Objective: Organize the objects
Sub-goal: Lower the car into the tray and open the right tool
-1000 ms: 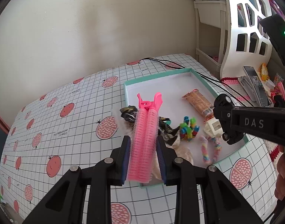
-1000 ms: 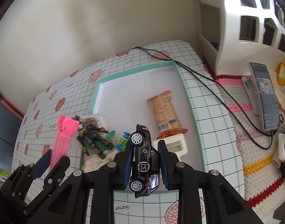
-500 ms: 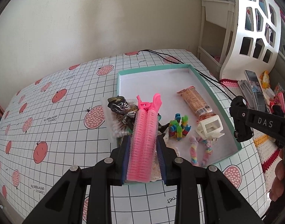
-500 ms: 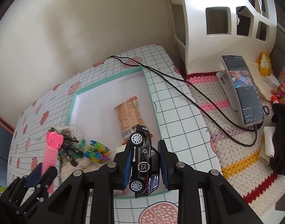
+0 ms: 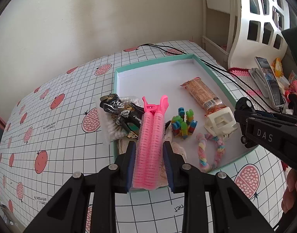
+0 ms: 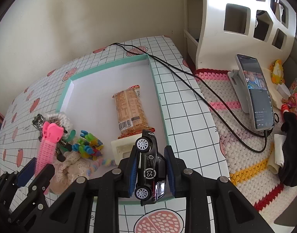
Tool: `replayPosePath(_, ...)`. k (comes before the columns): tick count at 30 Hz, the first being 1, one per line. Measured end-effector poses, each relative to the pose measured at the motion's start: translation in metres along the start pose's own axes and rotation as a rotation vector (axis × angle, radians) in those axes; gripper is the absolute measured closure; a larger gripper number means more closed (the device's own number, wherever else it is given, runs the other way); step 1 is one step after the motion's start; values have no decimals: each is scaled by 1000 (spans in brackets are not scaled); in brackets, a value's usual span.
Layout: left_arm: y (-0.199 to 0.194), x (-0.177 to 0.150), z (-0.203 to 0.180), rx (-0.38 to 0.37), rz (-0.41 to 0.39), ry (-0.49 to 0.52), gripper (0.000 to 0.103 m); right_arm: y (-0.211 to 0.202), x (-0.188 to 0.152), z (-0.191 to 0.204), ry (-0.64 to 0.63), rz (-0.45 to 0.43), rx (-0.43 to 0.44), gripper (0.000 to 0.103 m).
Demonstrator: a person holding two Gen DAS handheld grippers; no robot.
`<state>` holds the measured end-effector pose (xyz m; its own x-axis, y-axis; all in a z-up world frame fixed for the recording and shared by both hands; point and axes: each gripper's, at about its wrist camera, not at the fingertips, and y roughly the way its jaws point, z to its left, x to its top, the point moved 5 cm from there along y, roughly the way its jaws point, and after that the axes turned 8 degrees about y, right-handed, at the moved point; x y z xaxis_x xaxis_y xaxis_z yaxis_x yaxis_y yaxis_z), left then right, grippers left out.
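Left tool (image 5: 149, 167) clamps a pink clip (image 5: 151, 145), long axis pointing far, over the near-left tray (image 5: 154, 61) corner; right tool (image 6: 151, 171) grips a black car (image 6: 149, 165) above the near-right rim, both with open floor beyond.

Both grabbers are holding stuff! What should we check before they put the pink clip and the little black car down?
1. Left gripper clamped on the pink plastic hair-roller clip: ok.
2. Right gripper clamped on the black toy car, held on its side: ok.
3. Bare floor left in the teal-rimmed white tray at its far end: ok.
4. Near end of the tray uncluttered: not ok; colourful plastic blocks and a pastel braided ring lie there.
5. Black cable clear of the tray: cannot tell.
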<state>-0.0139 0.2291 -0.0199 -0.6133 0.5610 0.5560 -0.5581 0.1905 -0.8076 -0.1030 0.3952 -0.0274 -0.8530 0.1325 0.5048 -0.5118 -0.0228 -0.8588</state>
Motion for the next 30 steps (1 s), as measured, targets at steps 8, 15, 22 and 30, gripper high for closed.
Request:
replayPosePath(8, 4, -1, -4, 4, 15, 17, 73, 3, -3, 3, -29, 5, -25, 75)
replayPosePath(15, 6, -3, -3, 6, 24, 38, 73, 4, -4, 4, -38, 4, -38, 75)
replayPosePath(22, 4, -3, 2, 2, 23, 18, 62, 6, -5, 3, -32, 8, -40, 70)
replayPosePath(30, -3, 0, 16, -29, -3, -59, 61, 5, -6, 3, -28, 0, -40, 59)
